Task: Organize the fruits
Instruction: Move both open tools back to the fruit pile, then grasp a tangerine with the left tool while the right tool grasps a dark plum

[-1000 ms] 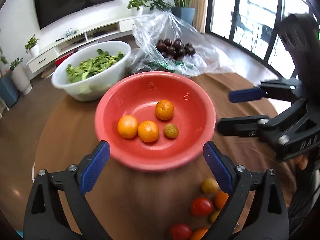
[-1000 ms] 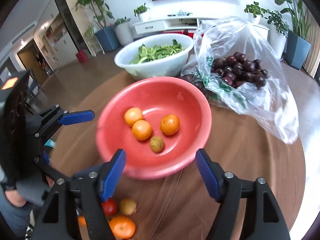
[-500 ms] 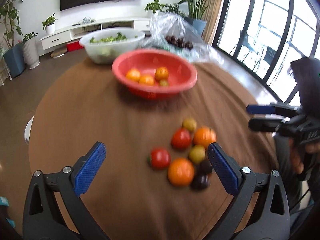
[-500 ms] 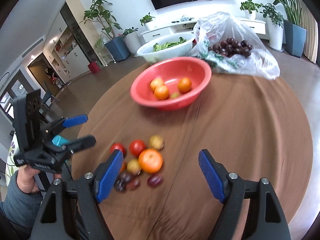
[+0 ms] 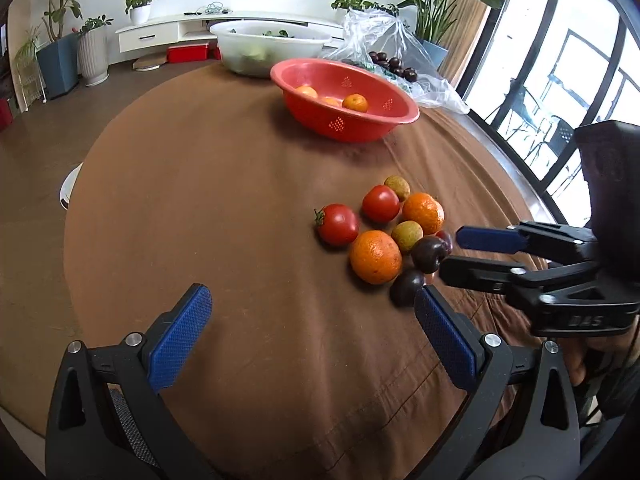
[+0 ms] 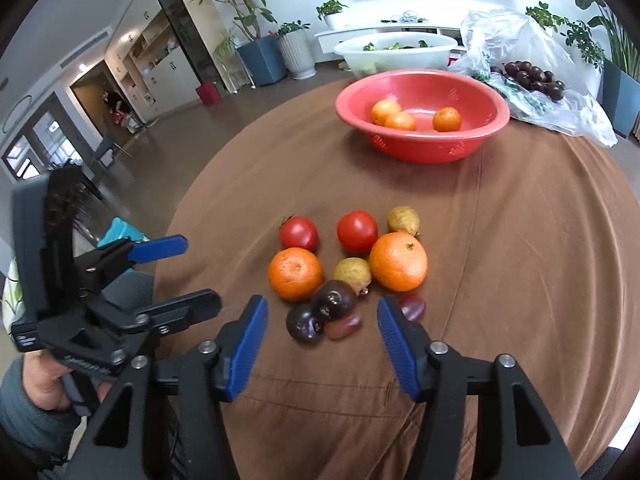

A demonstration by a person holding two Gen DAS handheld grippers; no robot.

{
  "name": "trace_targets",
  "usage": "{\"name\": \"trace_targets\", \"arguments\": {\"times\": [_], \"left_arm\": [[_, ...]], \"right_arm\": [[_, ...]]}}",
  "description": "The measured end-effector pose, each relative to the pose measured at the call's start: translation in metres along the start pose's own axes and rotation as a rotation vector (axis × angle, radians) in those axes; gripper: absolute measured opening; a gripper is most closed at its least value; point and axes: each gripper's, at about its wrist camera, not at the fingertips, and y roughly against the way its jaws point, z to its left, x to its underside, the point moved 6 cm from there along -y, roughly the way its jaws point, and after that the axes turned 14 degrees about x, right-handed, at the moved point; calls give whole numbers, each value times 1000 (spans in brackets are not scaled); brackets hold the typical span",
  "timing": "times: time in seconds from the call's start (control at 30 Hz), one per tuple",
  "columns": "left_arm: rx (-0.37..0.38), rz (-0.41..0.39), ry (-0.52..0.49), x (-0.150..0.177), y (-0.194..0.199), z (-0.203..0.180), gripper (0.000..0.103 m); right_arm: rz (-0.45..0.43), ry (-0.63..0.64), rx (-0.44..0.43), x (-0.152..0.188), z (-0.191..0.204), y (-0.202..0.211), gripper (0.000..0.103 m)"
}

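A pile of loose fruit lies on the brown tablecloth: two oranges [image 6: 398, 261] [image 6: 295, 273], two tomatoes [image 6: 357, 231], dark plums [image 6: 334, 300] and small yellowish fruits [image 6: 352, 273]. The pile also shows in the left wrist view, with an orange [image 5: 375, 256] at its front. A red bowl [image 6: 476, 145] [image 5: 348, 126] at the far side holds three oranges. My right gripper [image 6: 322, 338] is open and empty, just in front of the plums. My left gripper [image 5: 312, 334] is open and empty, to the left of the pile.
A white bowl of greens [image 6: 394, 51] and a clear plastic bag of dark plums [image 6: 532, 76] stand behind the red bowl. The round table's edge [image 5: 70, 184] curves at the left; windows are on the right.
Both grippers have pulled back from the red bowl toward the near side of the table. The loose fruit pile is now close in front of them. Both stay open.
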Motion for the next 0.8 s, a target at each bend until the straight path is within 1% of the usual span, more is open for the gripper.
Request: {"name": "trace_targets", "arguments": {"times": [0.13,0.27,0.43,0.8], "left_arm": [[-16,8,-20,-2,-6,-3,103],[-15,6,-20,-2,-8,-3,103],[-11,-6,-16,-2,-5,-2,103],[-14,-5,-27,-2,-6,-4,103]], "right_arm": [[29,-6,27,1,-3,-9,51],[46,-8,41,1,-5,-13,49],[57,2,40,2,0,-17,47],[59,-2,34,1,1,-22,36]]}}
